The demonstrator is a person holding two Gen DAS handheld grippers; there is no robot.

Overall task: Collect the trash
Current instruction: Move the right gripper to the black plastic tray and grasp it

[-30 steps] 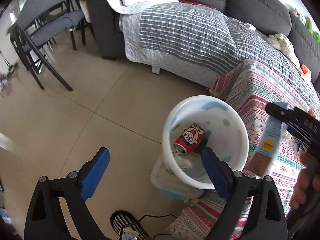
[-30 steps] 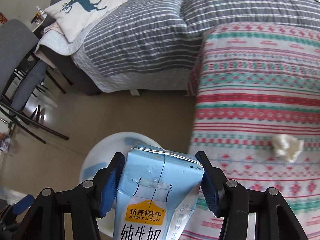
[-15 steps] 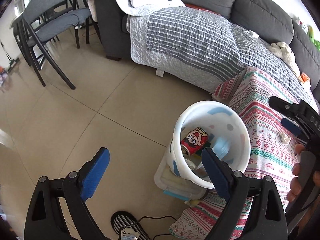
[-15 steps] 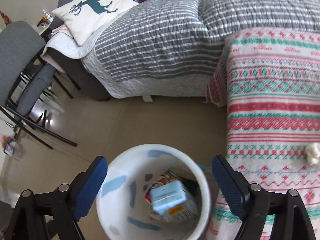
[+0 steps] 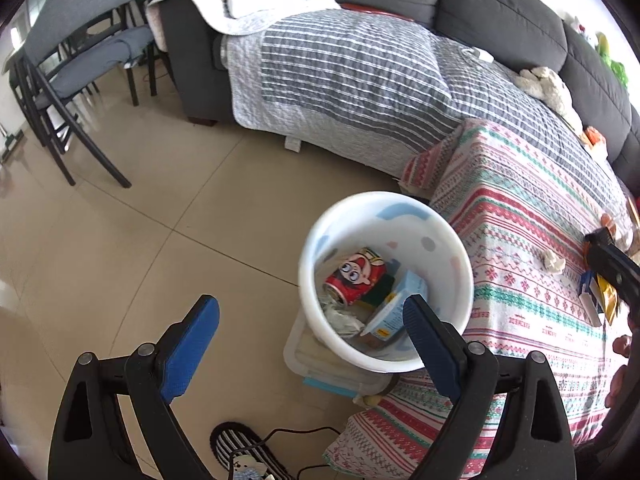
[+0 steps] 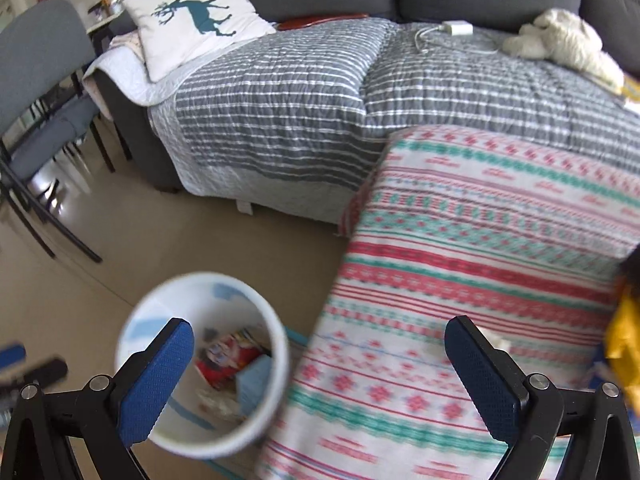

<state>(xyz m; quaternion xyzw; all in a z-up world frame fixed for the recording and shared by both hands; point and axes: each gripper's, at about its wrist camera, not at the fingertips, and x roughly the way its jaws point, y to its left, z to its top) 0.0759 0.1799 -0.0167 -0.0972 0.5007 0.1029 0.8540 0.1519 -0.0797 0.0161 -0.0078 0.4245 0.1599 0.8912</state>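
Right wrist view shows my right claw spread wide with nothing between its blue pads, and my left claw gapes empty too. At seven o'clock stands the round white plastic bin, holding a pale blue milk carton and a red drink can. I judge the drop done. Next, I fetch the crumpled white tissue on the striped red-and-green tablecloth at three o'clock, minding the table's edge; bare floor lies beyond.
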